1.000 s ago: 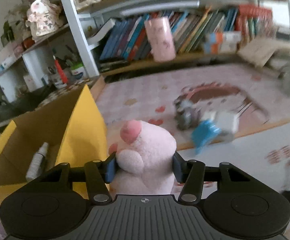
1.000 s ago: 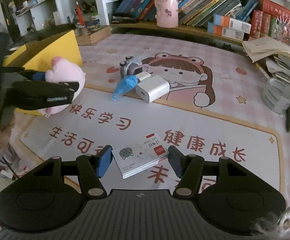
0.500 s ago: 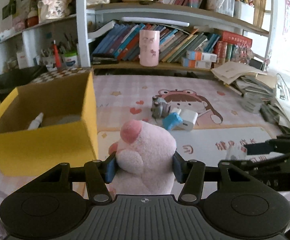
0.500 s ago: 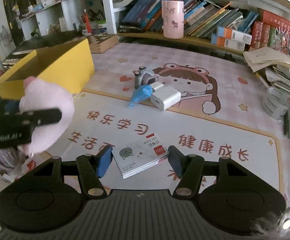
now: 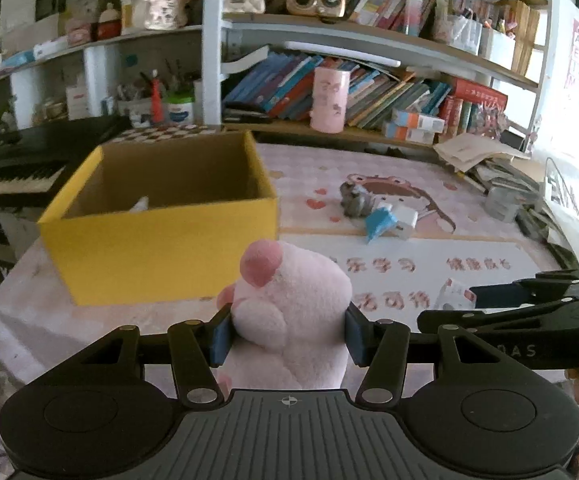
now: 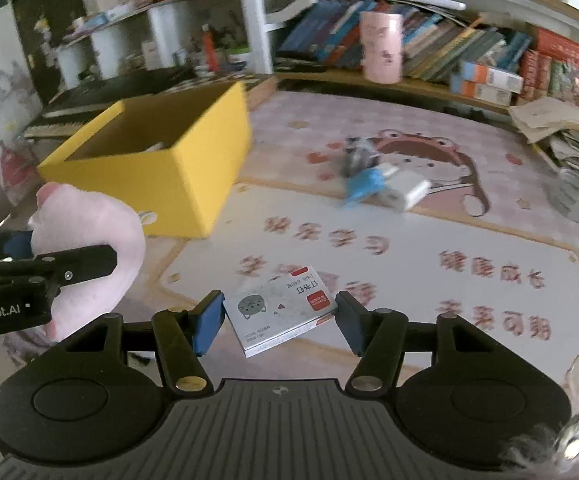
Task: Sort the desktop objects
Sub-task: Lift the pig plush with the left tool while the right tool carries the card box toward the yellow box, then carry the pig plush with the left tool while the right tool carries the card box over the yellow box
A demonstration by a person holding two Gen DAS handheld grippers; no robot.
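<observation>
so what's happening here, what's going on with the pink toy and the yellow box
A person is sorting desk clutter with a gripper in each hand. The left gripper is clamped on a pink plush toy, held in front of the open yellow box. The right gripper holds a small box of staples. A white charger and a blue item lie on the desk mat.

free: bare mat [image 6: 429, 276] centre-right of frame | blocked: yellow box [image 6: 193, 168] upper left; charger cluster [image 6: 385, 184] upper centre
</observation>
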